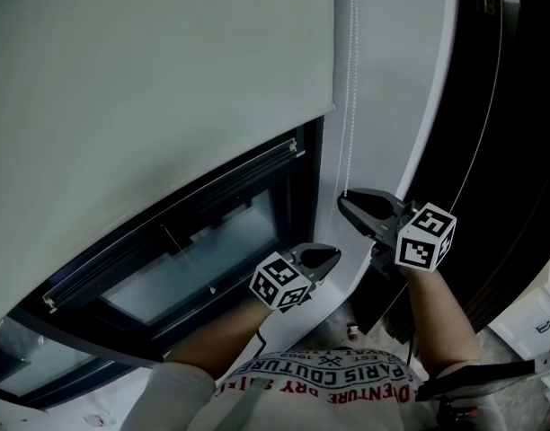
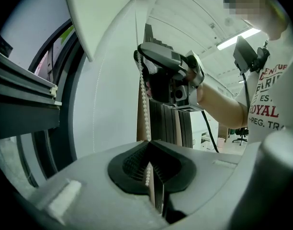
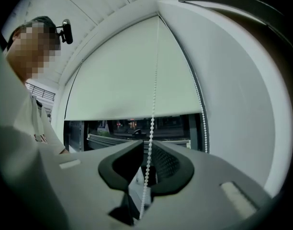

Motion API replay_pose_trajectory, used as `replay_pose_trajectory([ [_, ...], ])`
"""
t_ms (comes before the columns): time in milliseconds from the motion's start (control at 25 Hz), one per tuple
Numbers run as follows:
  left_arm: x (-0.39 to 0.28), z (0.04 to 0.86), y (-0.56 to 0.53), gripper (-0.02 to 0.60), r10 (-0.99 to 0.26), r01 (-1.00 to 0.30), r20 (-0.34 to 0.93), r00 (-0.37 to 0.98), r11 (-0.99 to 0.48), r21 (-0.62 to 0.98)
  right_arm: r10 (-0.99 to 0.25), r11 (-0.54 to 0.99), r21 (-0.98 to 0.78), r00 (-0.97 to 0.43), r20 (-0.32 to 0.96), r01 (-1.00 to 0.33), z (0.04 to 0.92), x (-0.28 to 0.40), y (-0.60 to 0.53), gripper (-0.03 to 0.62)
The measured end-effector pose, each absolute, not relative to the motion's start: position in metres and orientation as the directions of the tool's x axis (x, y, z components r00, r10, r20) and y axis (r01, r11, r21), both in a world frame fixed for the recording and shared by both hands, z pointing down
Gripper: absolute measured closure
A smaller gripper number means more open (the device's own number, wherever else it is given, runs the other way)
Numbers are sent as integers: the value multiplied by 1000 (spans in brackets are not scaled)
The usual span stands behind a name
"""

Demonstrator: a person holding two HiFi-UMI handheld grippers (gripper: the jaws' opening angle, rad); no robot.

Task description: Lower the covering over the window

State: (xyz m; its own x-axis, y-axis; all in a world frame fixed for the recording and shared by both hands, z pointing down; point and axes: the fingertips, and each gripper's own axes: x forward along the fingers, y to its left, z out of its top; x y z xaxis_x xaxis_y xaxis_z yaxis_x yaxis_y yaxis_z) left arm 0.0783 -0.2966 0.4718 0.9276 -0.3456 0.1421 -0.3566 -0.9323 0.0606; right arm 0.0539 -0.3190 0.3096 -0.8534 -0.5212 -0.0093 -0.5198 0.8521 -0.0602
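Observation:
A pale roller blind [image 1: 149, 88] covers most of the window, with dark glass [image 1: 194, 259] showing below its bottom edge. A white bead chain [image 1: 350, 106] hangs at the blind's right side. My left gripper [image 1: 333, 255] is shut on the bead chain [image 2: 144, 99], which runs straight into its closed jaws [image 2: 149, 145]. My right gripper [image 1: 345, 203] is higher on the same chain and shows above in the left gripper view [image 2: 142, 56]. In the right gripper view the chain [image 3: 154, 80] passes between the right gripper's [image 3: 146, 145] jaws with a narrow gap on each side.
A second strand of the chain [image 3: 199, 104] hangs by the window frame. A white wall strip [image 1: 428, 106] and a dark panel [image 1: 509, 106] stand right of the window. A white cabinet [image 1: 536, 321] is at lower right. The person's shirt [image 1: 329, 389] fills the bottom.

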Motion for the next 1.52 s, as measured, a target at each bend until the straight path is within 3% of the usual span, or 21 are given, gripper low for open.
replay_pose_trajectory([
  [160, 80, 472, -298, 575, -342, -352, 138, 929, -934, 54, -538, 842, -39, -843, 0, -538, 311, 53, -325, 580],
  [640, 75, 477, -309, 575, -349, -359, 141, 927, -932, 55, -554, 832, -68, -830, -55, -551, 314, 56, -325, 586],
  [1520, 71, 636, -280, 574, -294, -376, 425, 856, -919, 121, -539, 811, -162, -825, 169, -562, 481, 53, -311, 588],
])
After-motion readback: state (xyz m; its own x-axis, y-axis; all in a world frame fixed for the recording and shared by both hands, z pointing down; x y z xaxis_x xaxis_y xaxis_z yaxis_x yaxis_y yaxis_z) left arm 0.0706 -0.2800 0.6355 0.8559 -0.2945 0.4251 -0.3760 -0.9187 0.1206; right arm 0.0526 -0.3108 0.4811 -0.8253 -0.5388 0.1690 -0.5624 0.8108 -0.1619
